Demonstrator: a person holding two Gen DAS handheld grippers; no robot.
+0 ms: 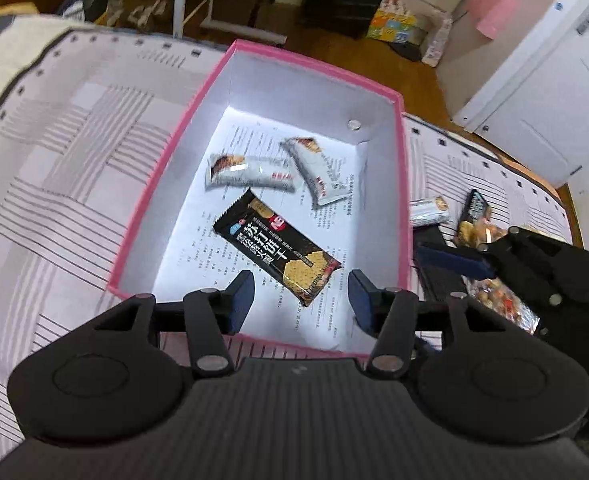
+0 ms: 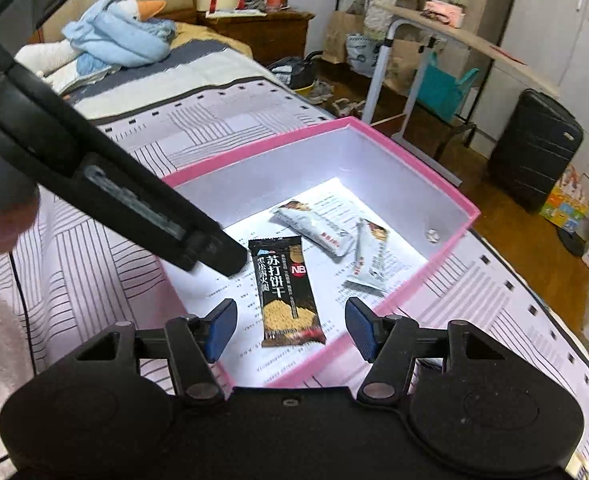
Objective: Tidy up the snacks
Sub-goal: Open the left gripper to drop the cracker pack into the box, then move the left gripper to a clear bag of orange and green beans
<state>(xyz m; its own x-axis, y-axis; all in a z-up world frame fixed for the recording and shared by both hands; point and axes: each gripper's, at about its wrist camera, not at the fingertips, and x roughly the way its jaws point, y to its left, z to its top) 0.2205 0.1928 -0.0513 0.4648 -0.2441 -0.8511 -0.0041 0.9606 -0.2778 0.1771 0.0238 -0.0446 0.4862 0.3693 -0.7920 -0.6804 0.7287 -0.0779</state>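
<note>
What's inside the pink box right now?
Inside the pink box: one black cracker packet and two white snack packets, lying on printed paper. Nothing visibly hidden.

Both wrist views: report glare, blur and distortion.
Left wrist view: glare whitens the pink box floor, white snack packets motion-blurred, fisheye bends the bedspread stripes. Right wrist view: same floor glare, black cracker packet sharp, edges curved.

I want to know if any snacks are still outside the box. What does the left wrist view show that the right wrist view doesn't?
Only the left wrist view shows snacks outside the pink box: a silver packet and a dark packet on the cloth, beside the right gripper.

Only the right wrist view shows the bed with a goose plush.

Both show the black cracker packet and two white packets inside the box.
</note>
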